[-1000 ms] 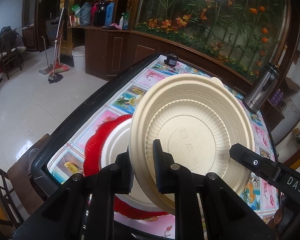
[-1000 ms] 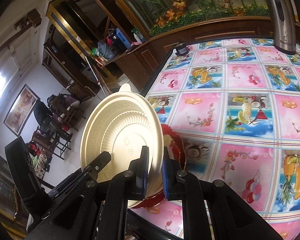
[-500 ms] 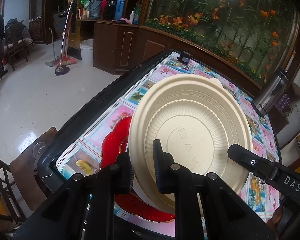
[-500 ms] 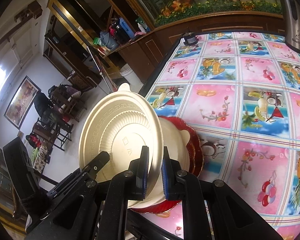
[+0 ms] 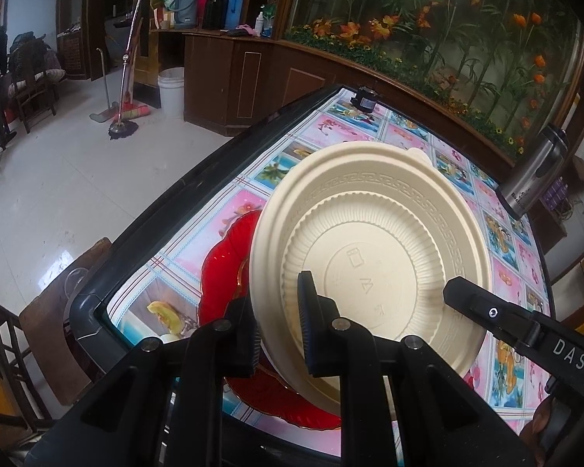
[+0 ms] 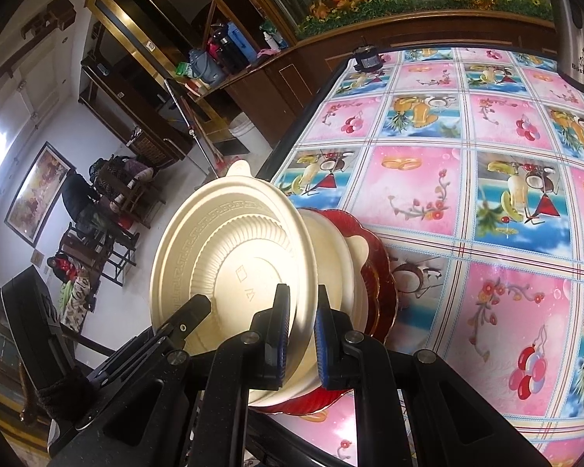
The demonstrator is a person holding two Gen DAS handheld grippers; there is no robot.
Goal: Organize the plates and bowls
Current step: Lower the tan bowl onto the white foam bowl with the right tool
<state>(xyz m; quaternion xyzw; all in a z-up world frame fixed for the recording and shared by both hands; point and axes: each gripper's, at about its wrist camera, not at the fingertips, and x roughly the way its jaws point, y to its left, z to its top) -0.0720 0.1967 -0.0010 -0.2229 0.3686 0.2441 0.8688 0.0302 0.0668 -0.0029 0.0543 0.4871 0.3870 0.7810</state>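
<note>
**Both tongs pinch one cream bowl over the stack**

The left tongs and right tongs each pinch the rim of the same cream bowl, held tilted with its underside facing the cameras. Just beyond it, a second cream bowl sits on red plates near the table corner. A steel flask stands far ahead.

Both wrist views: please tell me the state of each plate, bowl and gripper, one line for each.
Cream plate: lifted, tilted on edge, underside facing the cameras.
Cream bowl: resting on the red plate.
Red plate: lying flat on the table, near its edge.
Left gripper: shut on the cream plate's rim.
Right gripper: shut on the cream plate's rim.
</note>
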